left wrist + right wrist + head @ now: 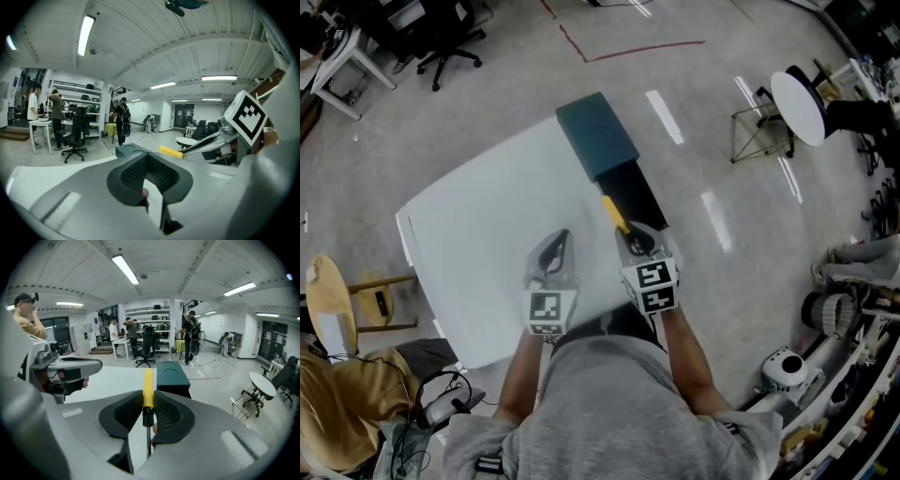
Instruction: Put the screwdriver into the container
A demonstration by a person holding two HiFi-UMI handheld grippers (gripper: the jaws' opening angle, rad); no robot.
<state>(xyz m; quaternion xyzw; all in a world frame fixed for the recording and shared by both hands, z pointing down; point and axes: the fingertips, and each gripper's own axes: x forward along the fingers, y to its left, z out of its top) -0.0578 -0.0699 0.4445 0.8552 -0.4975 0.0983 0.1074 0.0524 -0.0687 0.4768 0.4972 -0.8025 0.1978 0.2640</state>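
Observation:
My right gripper (pixel 630 234) (pixel 148 401) is shut on a screwdriver (pixel 615 214) (pixel 148 387). Its yellow handle sticks out forward past the jaws and its metal shaft runs back between the pads. The handle points at a dark teal container (pixel 598 136) (pixel 172 373) standing at the far end of the white table (pixel 478 234), with a black section (pixel 636 192) on its near side. The screwdriver hangs above the table just short of that black section. My left gripper (pixel 561 239) (pixel 147 157) hovers over the table to the left, with its jaws together and nothing in them.
A round white side table (pixel 797 105) and a wire-frame stand (pixel 759 131) are on the floor at the right. At the left stands a wooden stool (pixel 333 300), with office chairs (pixel 441 52) beyond the table. People stand at desks in the background (pixel 131 336).

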